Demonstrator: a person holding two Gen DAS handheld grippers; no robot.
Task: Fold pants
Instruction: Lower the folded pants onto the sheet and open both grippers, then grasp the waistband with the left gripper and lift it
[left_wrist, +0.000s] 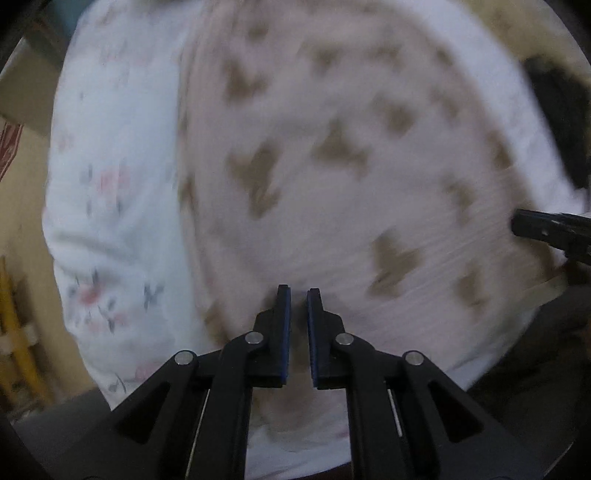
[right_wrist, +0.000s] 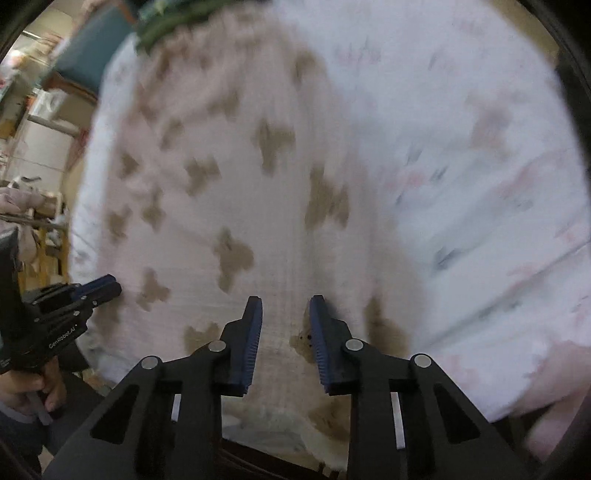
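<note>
The pants (left_wrist: 325, 177) are pale pink with brown butterfly shapes and lie flat on a white floral sheet (left_wrist: 110, 166). Both views are blurred by motion. My left gripper (left_wrist: 298, 291) hovers over the near end of the pants, its jaws a narrow gap apart and empty. My right gripper (right_wrist: 286, 301) hovers over the pants (right_wrist: 236, 192) with jaws open and empty. The right gripper also shows at the right edge of the left wrist view (left_wrist: 517, 221). The left gripper shows at the left edge of the right wrist view (right_wrist: 110, 284).
The floral sheet (right_wrist: 461, 166) covers the surface around the pants. A green cloth (right_wrist: 162, 22) lies at the far end. Shelves and clutter (right_wrist: 37, 129) stand to the left. A yellow frame (left_wrist: 18, 332) stands beside the surface.
</note>
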